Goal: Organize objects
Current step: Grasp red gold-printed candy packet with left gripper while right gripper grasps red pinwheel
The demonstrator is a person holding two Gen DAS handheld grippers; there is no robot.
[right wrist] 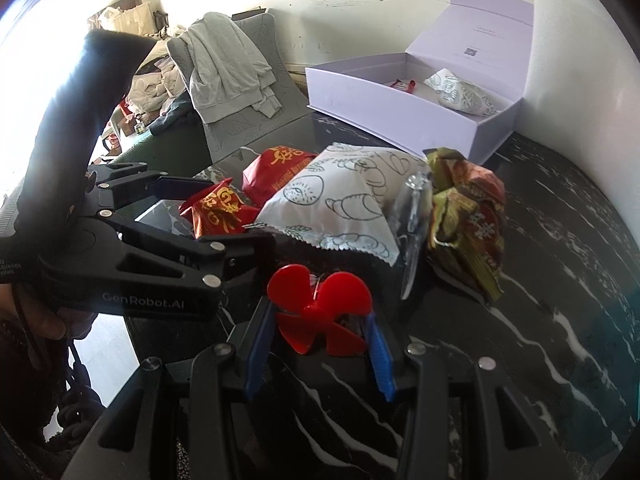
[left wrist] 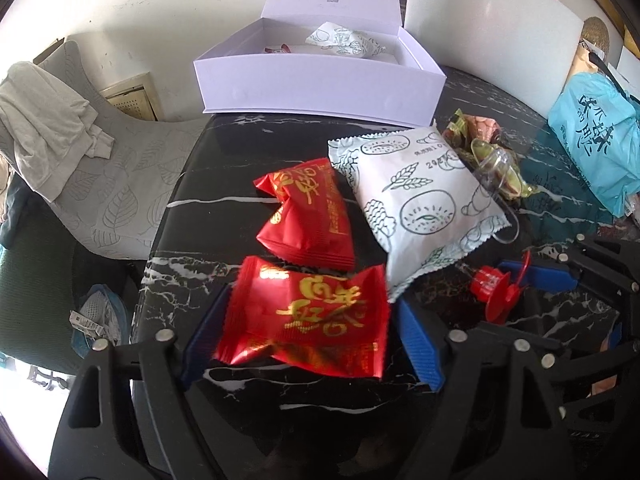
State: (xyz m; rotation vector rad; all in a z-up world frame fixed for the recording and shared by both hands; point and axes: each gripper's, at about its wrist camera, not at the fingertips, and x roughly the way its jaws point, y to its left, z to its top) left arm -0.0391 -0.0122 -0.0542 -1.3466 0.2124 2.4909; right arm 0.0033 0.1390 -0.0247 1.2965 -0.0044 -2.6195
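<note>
On a black marble-patterned table (left wrist: 192,216), the left gripper (left wrist: 312,320) brackets a red snack packet (left wrist: 308,320) printed with gold characters, its blue pads (left wrist: 420,344) standing at the packet's two side edges; whether they press the wrapper or merely flank it cannot be told. A second red packet (left wrist: 308,212) lies just beyond it, beside a white pillow pack (left wrist: 428,204) patterned with pastry line drawings. A crumpled green-and-brown wrapper (right wrist: 468,216) and a clear plastic piece (right wrist: 416,224) sit against the white pack's far side.

To the right, the right gripper (right wrist: 320,328) has its blue fingers (right wrist: 380,352) on either side of a small red plastic propeller (right wrist: 320,312), which rests low over the tabletop; contact with the pads looks close but is not certain.

At the table's far edge, a white gift box (left wrist: 320,84) stands with its hinged lid upright. Inside lie another white patterned pack (left wrist: 344,42) and a small red-and-white item (left wrist: 276,49). A grey leaf-print chair (left wrist: 120,184), draped with pale cloth (left wrist: 44,120), stands left of the table, and a turquoise bag (left wrist: 596,148) lies on the table's right.
</note>
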